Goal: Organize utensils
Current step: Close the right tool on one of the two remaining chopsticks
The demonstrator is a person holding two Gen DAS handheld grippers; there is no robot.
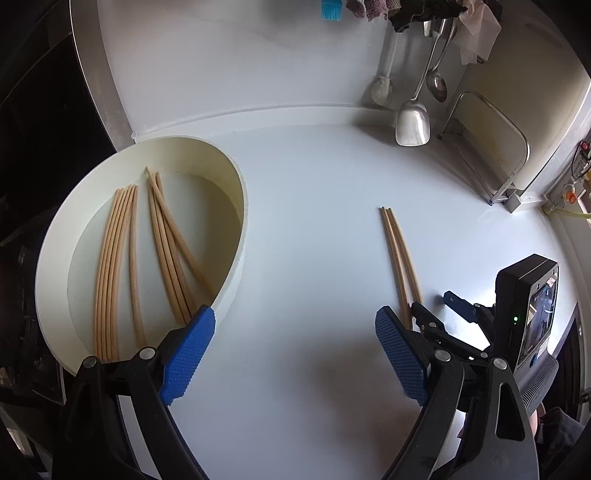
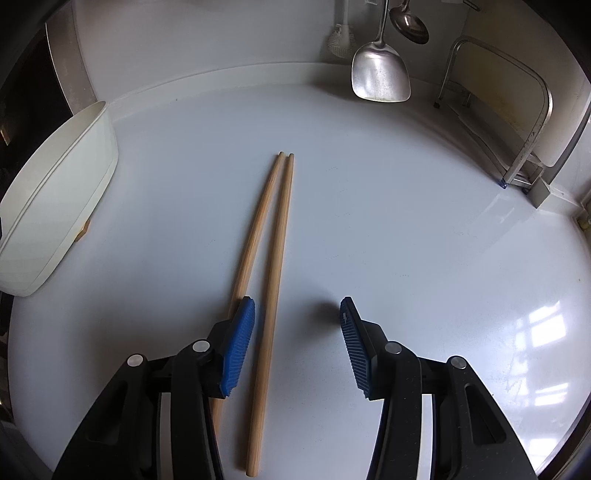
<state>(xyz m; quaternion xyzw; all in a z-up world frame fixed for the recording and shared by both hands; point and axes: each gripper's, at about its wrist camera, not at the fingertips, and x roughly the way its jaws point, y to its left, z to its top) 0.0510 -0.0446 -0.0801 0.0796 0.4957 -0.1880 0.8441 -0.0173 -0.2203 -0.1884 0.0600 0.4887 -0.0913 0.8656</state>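
Observation:
A pair of wooden chopsticks point(image 2: 271, 258) lies on the white counter, tips pointing away; it also shows in the left wrist view point(image 1: 399, 254). My right gripper point(image 2: 297, 314) is open and low over their thick ends; one stick lies between the fingers, the other runs under the left finger point(image 2: 238, 347). A cream oval tray point(image 1: 236, 206) at the left holds several more chopsticks point(image 1: 147, 254). My left gripper point(image 1: 295, 332) is open and empty, hovering between the tray and the loose pair. The right gripper point(image 1: 439, 314) shows at the pair's near end.
A steel spatula point(image 2: 380, 70), a ladle point(image 2: 410, 22) and a white brush point(image 2: 340, 40) hang on the back wall. A metal rack point(image 2: 524, 122) stands at the right back. The tray's outer wall point(image 2: 55, 206) is at the far left.

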